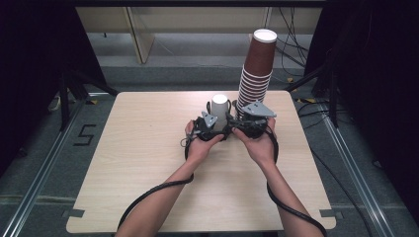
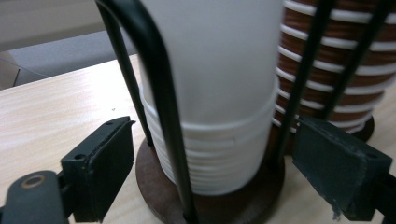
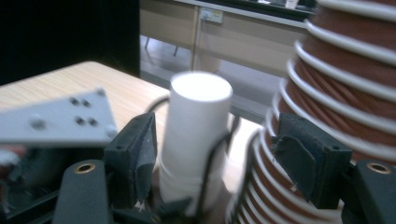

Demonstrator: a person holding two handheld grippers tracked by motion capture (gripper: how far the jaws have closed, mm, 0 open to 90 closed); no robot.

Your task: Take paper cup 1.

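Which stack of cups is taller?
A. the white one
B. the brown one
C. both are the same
B: in the high view the brown cup stack rises far above the white cup stack, which stands beside it in a black wire holder on the table.

Both forearms reaching in from the near edge, converging toward the middle, wrists almost meeting. Left hand [image 1: 201,143] wrapped around the left tool [image 1: 213,120], jaws standing apart, pads pressing on nothing. Right hand [image 1: 259,143] carrying the right tool [image 1: 245,120] just beside it, jaws likewise parted. Cables trailing back along both arms.
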